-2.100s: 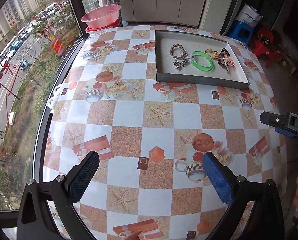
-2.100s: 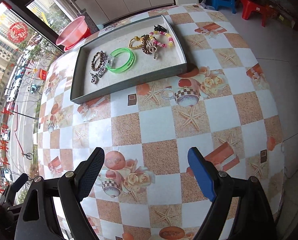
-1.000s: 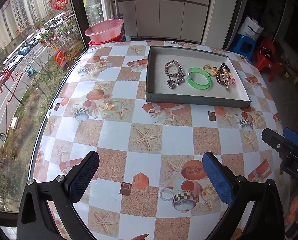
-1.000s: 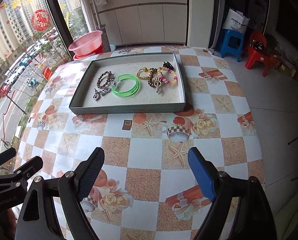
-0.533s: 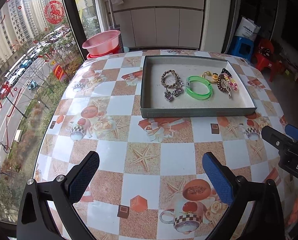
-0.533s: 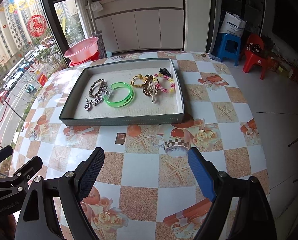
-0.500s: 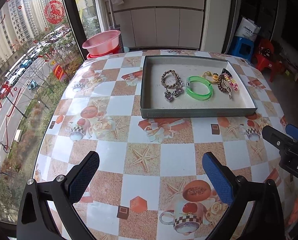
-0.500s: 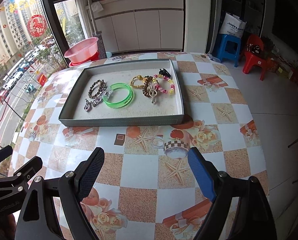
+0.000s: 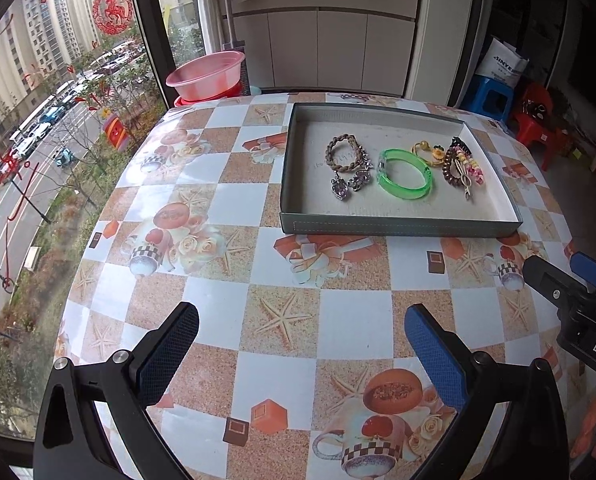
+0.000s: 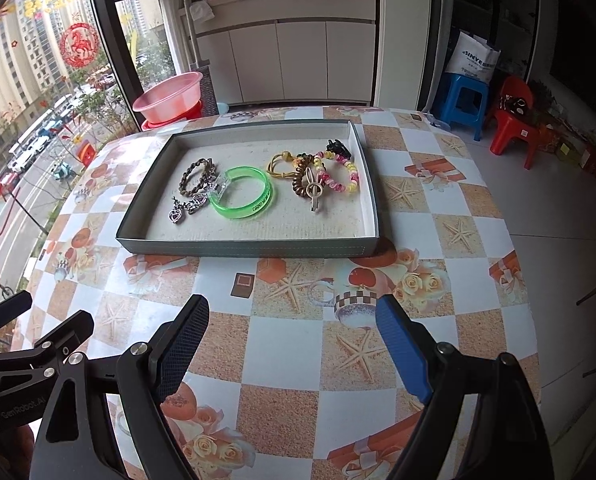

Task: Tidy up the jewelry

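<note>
above the table, left gripper and right gripper released, empty; tangled pieces (coil, beads, clip) in tray risk lifting together.

Left gripper and right gripper (side by side) gape, apparently empty.

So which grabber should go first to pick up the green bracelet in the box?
Probably the right gripper. In its view the green bracelet lies nearly straight ahead in the tray. For the left gripper, the bracelet sits off to the side. Both are open and empty.
</note>
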A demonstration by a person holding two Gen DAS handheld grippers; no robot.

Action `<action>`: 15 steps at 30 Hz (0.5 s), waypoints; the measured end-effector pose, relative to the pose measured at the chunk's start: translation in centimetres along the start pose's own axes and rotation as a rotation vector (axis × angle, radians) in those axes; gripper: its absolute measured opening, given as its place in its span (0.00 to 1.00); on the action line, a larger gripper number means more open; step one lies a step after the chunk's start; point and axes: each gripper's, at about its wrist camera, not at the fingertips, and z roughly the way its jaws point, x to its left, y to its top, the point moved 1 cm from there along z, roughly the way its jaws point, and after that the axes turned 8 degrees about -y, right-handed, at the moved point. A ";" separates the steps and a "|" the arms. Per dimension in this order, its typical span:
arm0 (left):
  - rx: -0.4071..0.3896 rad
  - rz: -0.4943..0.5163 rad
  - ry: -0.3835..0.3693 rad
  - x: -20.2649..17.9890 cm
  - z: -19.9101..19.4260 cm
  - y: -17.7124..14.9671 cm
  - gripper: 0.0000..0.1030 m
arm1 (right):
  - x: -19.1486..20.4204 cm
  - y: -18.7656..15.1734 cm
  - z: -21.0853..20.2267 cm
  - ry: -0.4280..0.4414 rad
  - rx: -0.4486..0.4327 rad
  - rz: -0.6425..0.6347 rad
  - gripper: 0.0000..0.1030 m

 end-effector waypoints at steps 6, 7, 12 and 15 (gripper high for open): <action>-0.009 -0.002 -0.003 -0.1 0.0 0.3 1.00 | 0.0 0.1 0.1 -0.004 -0.001 0.000 0.85; -0.008 -0.002 -0.004 -0.1 0.0 0.3 1.00 | 0.0 0.2 0.1 -0.004 0.000 -0.001 0.85; -0.006 -0.002 -0.002 0.0 0.2 0.4 1.00 | 0.1 0.2 0.2 -0.006 0.000 -0.005 0.85; -0.007 0.002 -0.002 -0.1 0.2 0.4 1.00 | 0.1 0.2 0.2 -0.006 -0.001 -0.005 0.85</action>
